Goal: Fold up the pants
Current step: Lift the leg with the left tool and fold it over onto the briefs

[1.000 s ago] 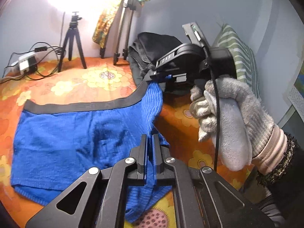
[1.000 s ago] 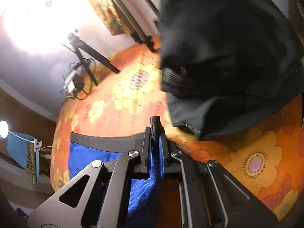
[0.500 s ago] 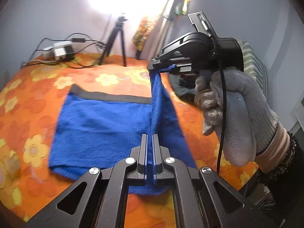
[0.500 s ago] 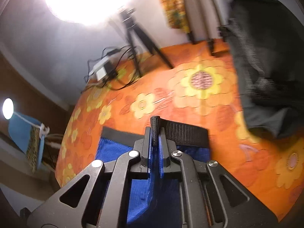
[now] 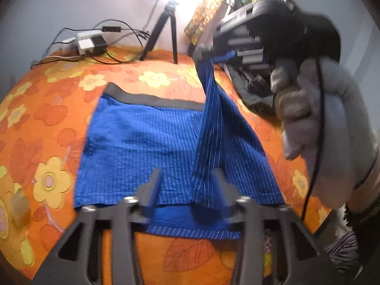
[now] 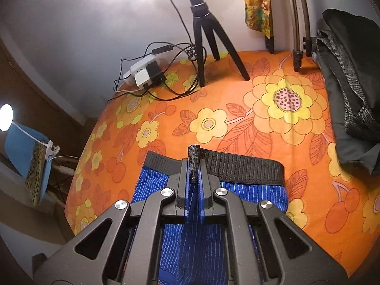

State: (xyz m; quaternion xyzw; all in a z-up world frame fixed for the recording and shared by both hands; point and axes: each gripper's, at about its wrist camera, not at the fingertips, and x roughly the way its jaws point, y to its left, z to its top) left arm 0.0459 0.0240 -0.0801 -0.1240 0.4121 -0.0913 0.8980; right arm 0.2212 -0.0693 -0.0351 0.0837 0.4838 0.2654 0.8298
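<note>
Orange bedspread [image 5: 35,123]; pants [image 5: 142,147] in right claw [image 6: 194,166]

Both views are taken from the grippers, looking steeply down and forward along the fingers, close above the bed [image 5: 35,109]. The blue pants [image 5: 142,147] [image 6: 256,191], tripod [image 5: 163,30] [image 6: 204,30] and back wall are shared; the right gripper [image 5: 201,53] is seen from the left.

An orange flowered bedsheet [image 6: 273,128] is spread over the bed. A black tripod [image 6: 204,30] is set at the far side, with a white power strip [image 6: 144,71] and tangled cables to its left. Dark folded clothes [image 6: 349,90] are piled at the right.
</note>
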